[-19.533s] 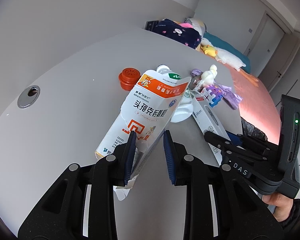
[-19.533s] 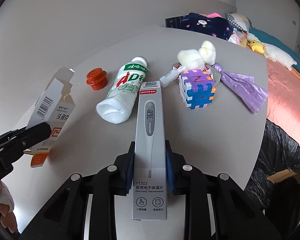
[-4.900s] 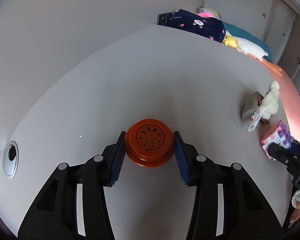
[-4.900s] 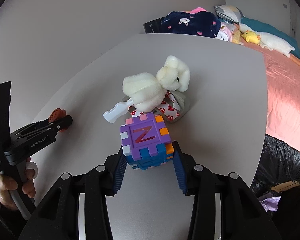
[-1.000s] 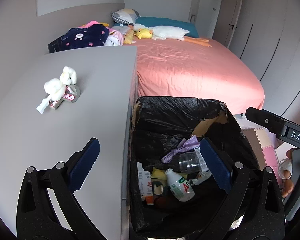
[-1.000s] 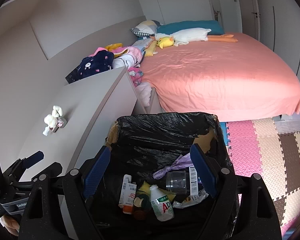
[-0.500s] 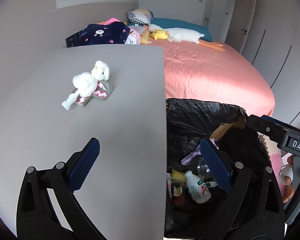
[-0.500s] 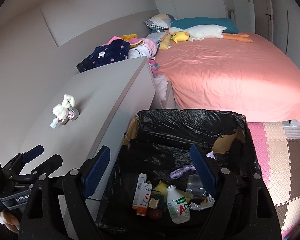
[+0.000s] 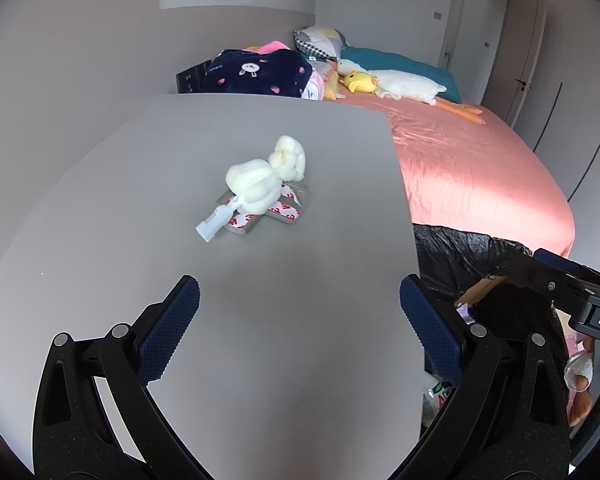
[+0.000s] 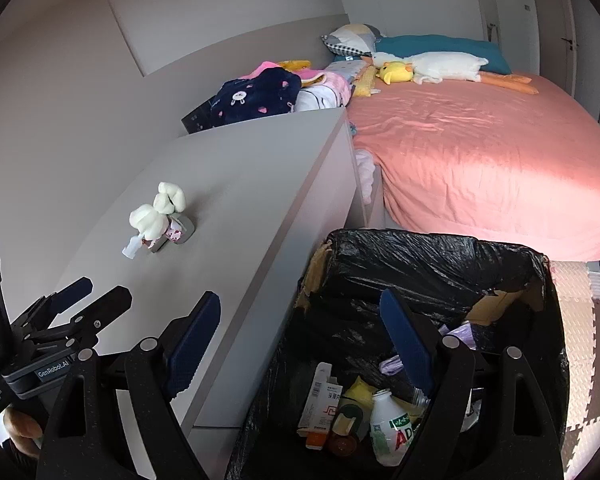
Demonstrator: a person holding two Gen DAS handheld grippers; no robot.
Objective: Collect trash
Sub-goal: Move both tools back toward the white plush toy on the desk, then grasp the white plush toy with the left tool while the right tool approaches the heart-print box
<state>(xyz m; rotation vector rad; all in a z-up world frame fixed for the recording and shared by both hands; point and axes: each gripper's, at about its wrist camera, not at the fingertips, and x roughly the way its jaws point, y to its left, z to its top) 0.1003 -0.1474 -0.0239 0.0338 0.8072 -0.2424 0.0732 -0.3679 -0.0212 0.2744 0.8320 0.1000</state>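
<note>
Black left gripper (image 9: 299,307) level over table (image 9: 292,360)

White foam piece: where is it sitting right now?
The white foam piece lies mid-table on the grey table, on top of grey tape-backed pads. In the left wrist view it is ahead of the open left claw; the trash bin stands off the table's right edge.

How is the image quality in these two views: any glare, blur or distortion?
Left wrist view: sharp, evenly lit; strong fisheye bends the desk edge, and the pink bed shows a bright sheen. Right wrist view: also sharp, but the black-lined bin interior is dim, and corners vignette black.
</note>
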